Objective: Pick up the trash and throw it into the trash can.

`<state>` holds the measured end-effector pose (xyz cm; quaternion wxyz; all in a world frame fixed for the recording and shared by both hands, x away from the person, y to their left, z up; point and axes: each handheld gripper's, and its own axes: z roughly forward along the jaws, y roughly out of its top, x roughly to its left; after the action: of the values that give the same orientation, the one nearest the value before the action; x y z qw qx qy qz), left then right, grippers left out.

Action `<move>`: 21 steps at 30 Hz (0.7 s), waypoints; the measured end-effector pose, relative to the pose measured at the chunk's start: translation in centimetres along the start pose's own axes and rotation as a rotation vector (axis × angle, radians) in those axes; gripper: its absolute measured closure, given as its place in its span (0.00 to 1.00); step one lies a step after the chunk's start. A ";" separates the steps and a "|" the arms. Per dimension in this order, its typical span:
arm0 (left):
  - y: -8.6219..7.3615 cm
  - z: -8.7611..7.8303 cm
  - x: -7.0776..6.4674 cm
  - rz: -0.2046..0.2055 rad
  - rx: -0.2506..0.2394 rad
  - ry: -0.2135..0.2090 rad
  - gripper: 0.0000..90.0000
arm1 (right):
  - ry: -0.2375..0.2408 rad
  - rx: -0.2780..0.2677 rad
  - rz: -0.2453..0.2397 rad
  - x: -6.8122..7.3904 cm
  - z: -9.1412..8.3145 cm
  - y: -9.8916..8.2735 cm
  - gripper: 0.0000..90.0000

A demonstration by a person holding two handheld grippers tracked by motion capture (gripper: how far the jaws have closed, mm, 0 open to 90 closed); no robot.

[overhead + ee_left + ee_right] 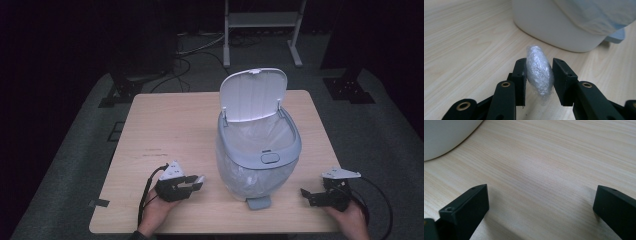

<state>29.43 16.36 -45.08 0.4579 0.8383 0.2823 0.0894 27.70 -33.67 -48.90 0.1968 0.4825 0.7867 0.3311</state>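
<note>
1 wad of crumpled plastic wrap [539,72], 1 lidded bin [260,150], 2 grippers, left gripper [199,181], right gripper [306,194], 1 table [165,130]

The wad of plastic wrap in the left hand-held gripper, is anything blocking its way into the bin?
Nothing visible does. The wad of plastic wrap is clamped in the left hand-held gripper beside the bin, whose lid stands open over the lined opening; bare table lies between them.

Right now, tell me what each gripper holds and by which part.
The left gripper clamps a wad of clear plastic wrap across its middle, jaws on its two long sides. The right gripper holds nothing, jaws wide apart.
</note>
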 end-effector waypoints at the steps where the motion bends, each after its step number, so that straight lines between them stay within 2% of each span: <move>1: 0.1 -0.1 0.0 0.001 -0.004 -0.005 0.72 | 0.000 0.000 0.000 0.0 0.0 0.0 0.00; 10: 1.3 -1.0 0.0 0.019 -0.031 -0.075 0.72 | 0.000 0.000 0.000 0.0 0.0 0.0 0.00; 21: 3.3 -2.2 0.3 0.051 -0.061 -0.129 0.72 | 0.000 0.001 0.001 0.0 0.0 0.0 0.00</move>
<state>30.06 16.69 -41.18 0.4980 0.8348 0.2281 0.0555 27.70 -33.67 -48.90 0.1964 0.4827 0.7867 0.3310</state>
